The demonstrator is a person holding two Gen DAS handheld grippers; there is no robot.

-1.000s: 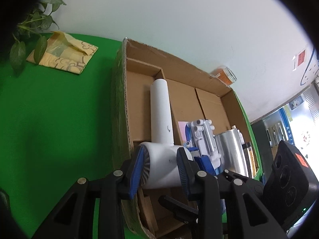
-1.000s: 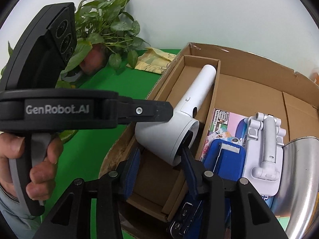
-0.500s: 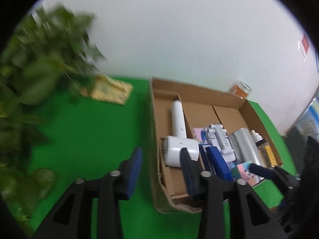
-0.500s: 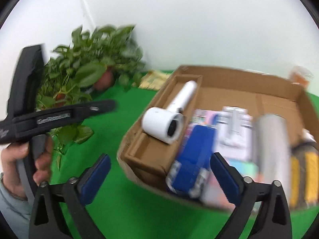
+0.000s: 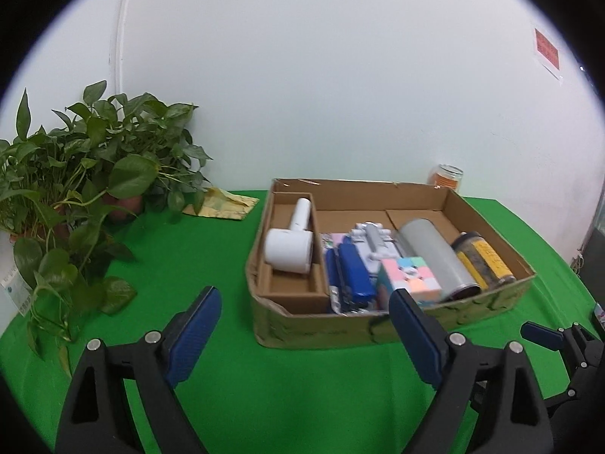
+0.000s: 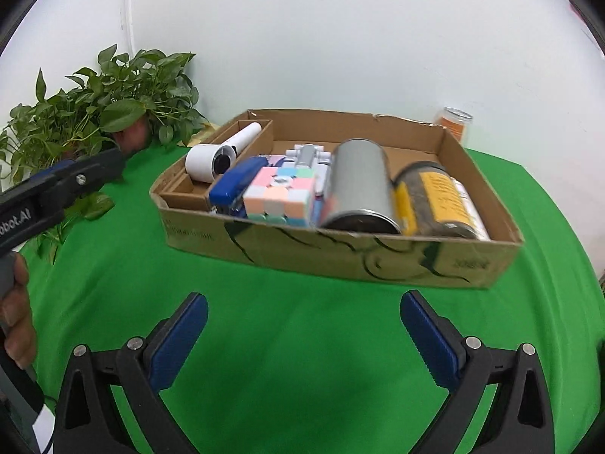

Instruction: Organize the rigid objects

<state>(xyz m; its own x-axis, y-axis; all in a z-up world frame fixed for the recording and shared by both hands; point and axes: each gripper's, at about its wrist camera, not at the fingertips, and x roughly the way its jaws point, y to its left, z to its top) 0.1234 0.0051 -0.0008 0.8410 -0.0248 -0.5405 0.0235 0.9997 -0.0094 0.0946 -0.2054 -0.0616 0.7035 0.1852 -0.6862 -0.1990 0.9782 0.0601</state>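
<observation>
Cardboard box point(image 6: 340, 257) on the green table point(image 5: 189, 257) holds the white dryer point(image 5: 289, 244), cube point(image 6: 280, 195) and cans. Both the left tool point(image 5: 302, 335) and right tool point(image 6: 304, 340) are wide open and empty; judging by this, keep them clear of the box.

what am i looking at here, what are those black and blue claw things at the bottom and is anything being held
Those are two hand-held grippers, one in each of a person's hands; no robot arm. Each carries a fisheye camera looking along its fingers, so one picture is from the left gripper and the other from the right gripper. Both are open and hold nothing. On the green table sits a cardboard box holding a white dryer in its own side compartment, a blue stapler, a pastel cube, a metal can and a yellow-labelled jar. A plant stands to the left.
</observation>
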